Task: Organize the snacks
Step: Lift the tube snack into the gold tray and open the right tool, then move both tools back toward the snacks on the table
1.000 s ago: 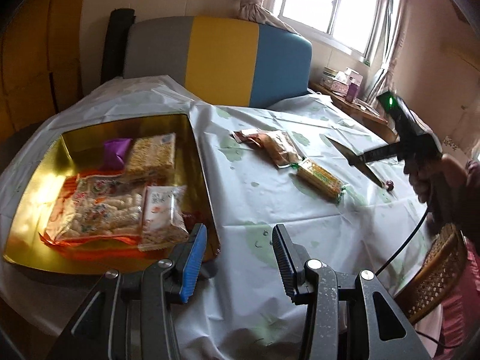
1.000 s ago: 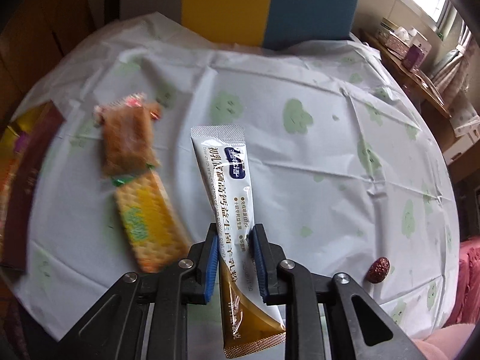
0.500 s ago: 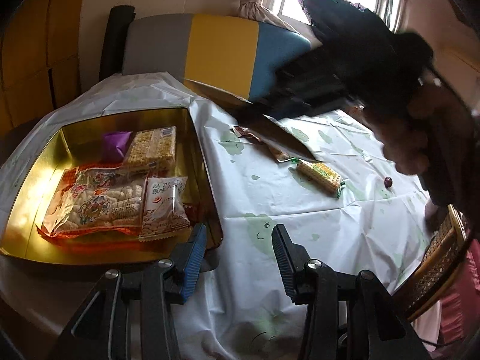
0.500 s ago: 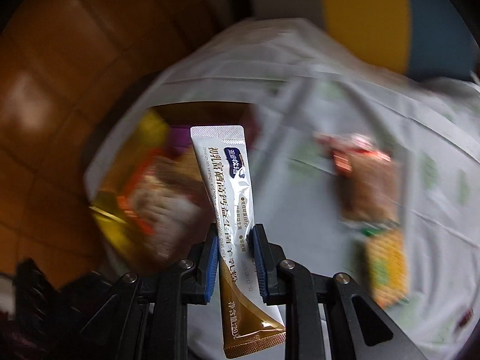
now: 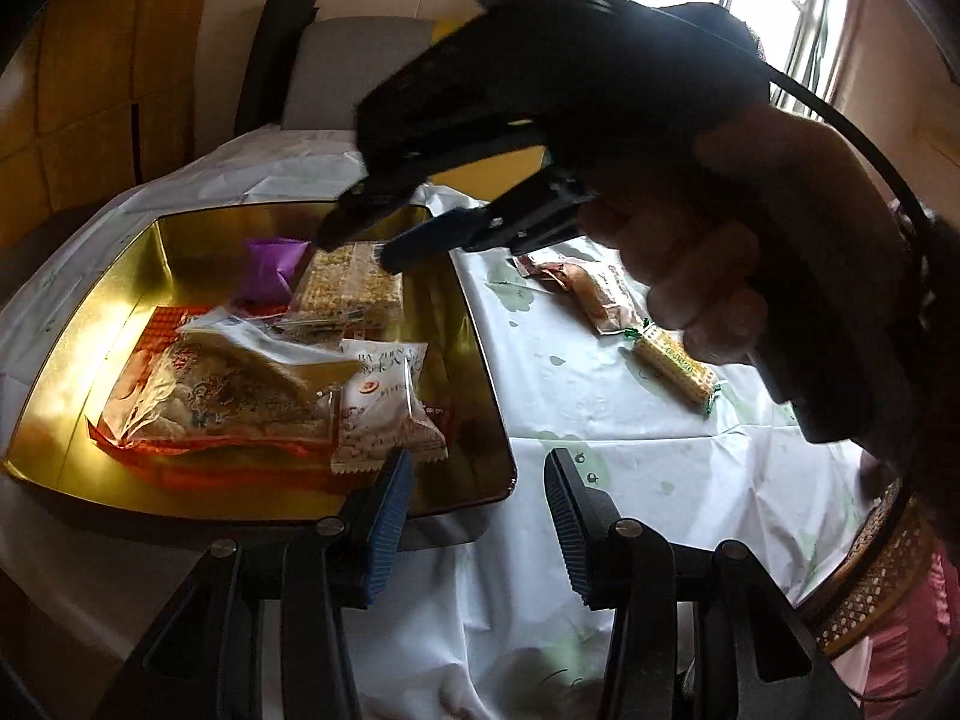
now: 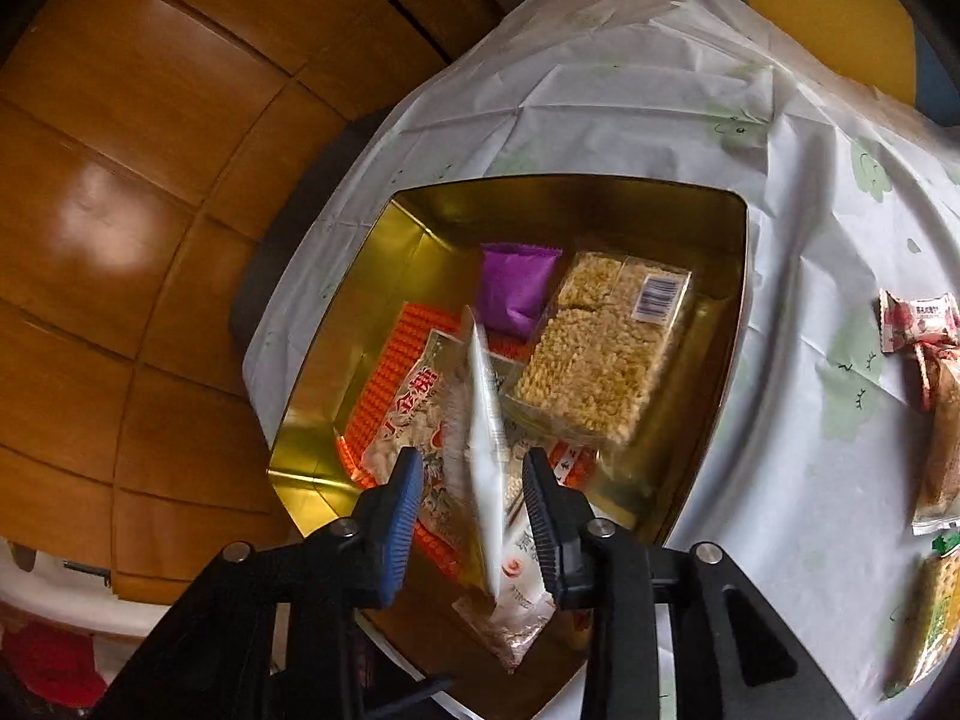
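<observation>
**Sachet dropping into the gold tin**

Gold tin [image 6: 735,324] sits at the table's left edge. My right gripper [image 6: 471,492] hangs over it, fingers spread, long white sachet [image 6: 483,438] loose between them, edge-on, long axis along the fingers. Left gripper [image 5: 477,516] spread, empty. Motion blur hides whether the sachet has landed

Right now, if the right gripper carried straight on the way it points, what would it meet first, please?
Most likely the white sachet blurred between the open right gripper fingers, apparently just let go. Beyond it lie the snack packets in the gold tin, first the peanut bag; depth is hard to judge.
</observation>
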Tool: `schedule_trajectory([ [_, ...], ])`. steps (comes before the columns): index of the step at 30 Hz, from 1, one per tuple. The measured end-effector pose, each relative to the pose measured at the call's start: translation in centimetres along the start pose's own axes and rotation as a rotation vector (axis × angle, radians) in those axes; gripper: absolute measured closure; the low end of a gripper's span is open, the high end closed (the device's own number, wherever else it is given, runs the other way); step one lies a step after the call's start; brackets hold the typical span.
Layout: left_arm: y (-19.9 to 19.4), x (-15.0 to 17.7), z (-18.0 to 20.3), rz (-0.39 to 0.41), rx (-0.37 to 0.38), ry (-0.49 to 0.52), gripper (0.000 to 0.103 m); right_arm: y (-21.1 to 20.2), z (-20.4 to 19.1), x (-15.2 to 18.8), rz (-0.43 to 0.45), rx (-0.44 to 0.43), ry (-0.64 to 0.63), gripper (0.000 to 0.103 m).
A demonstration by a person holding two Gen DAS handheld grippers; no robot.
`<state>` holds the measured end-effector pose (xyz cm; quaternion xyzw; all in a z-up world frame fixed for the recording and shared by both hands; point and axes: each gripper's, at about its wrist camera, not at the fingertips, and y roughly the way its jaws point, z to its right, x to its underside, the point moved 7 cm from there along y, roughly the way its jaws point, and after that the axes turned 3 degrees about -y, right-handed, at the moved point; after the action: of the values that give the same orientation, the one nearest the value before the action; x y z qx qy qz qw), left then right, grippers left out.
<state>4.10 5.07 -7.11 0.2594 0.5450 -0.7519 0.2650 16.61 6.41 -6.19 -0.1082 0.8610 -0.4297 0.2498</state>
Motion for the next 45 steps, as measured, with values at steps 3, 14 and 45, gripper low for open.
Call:
schedule_trajectory([
  [3, 0.1, 0.1, 0.1, -0.003, -0.003, 0.002, 0.057, -0.9, 0.2, 0.3, 0.027, 0.042, -0.032, 0.068],
  [14, 0.2, 0.3, 1.2, -0.013, -0.008, 0.029, 0.057, -5.9, 3.9, 3.7, 0.113, 0.219, -0.114, 0.068],
  [45, 2.8, -1.2, 7.9, -0.095, 0.03, 0.137, 0.055, -21.3, 28.2, 13.7, 0.255, 0.764, 0.362, 0.068],
])
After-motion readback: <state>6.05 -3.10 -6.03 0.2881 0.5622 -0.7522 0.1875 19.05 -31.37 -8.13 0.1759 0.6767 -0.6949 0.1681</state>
